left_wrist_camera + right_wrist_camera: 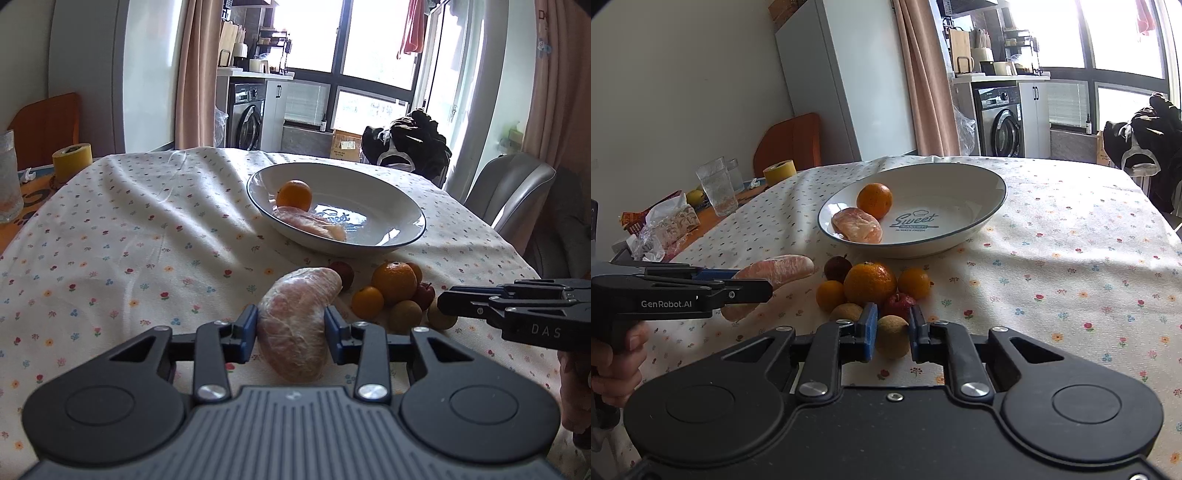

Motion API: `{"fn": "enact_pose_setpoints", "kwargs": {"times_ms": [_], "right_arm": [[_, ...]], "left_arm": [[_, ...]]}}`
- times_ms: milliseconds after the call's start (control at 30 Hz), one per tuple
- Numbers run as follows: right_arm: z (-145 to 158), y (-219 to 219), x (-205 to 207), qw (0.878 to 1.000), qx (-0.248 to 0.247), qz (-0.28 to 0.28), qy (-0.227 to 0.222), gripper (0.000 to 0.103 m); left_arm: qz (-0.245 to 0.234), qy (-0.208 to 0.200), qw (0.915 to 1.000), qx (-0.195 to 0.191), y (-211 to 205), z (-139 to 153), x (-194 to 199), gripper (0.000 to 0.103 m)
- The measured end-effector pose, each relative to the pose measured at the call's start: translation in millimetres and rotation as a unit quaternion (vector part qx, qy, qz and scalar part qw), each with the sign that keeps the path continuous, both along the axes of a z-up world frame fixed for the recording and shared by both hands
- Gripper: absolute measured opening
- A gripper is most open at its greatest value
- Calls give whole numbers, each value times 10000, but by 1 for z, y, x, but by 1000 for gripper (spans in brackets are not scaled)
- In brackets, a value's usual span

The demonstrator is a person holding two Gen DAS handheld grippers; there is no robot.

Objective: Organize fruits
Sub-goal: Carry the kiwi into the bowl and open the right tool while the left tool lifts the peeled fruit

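Partly hidden, left gripper [291, 328] fingers clasp pomelo segment [295, 325], right gripper [892, 332] pinches longan [892, 336].

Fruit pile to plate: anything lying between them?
No. Only bare floral tablecloth lies between the fruit pile and the plate; clearest in the right wrist view.

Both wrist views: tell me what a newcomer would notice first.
The white plate near the middle of the flowered tablecloth, holding an orange and a pink pomelo wedge. In front of it lies a pile of small fruits. The left gripper straddles a second wrapped wedge, and the right gripper brackets a brownish round fruit.
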State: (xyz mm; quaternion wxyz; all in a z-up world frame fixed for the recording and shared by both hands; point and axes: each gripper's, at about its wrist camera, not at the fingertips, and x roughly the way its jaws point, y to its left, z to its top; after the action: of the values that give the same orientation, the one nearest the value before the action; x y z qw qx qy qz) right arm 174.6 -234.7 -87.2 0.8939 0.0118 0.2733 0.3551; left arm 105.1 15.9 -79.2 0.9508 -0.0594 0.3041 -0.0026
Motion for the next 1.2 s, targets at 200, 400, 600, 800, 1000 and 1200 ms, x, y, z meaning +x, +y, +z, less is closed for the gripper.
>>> {"fn": "enact_pose_setpoints", "kwargs": {"times_ms": [200, 400, 600, 800, 1000, 1200], "right_arm": [[0, 2, 1, 10000, -11, 11, 60, 24], [-10, 12, -3, 9995, -177, 229, 151, 29], [-4, 10, -5, 9996, -197, 196, 23, 23], [6, 3, 1, 9997, -152, 127, -118, 23], [19, -3, 14, 9996, -65, 4, -286, 23], [30, -2, 28, 9991, -29, 1, -432, 23]], "left_arm": [[74, -110, 9999, -32, 5, 7, -5, 37], [135, -107, 9998, -130, 10, 5, -6, 37], [179, -219, 9994, -179, 13, 11, -9, 37], [171, -342, 9992, -154, 10, 20, -5, 37], [118, -441, 9989, -93, 4, 28, 5, 37], [50, -488, 9988, -59, -4, 34, 22, 37]]}}
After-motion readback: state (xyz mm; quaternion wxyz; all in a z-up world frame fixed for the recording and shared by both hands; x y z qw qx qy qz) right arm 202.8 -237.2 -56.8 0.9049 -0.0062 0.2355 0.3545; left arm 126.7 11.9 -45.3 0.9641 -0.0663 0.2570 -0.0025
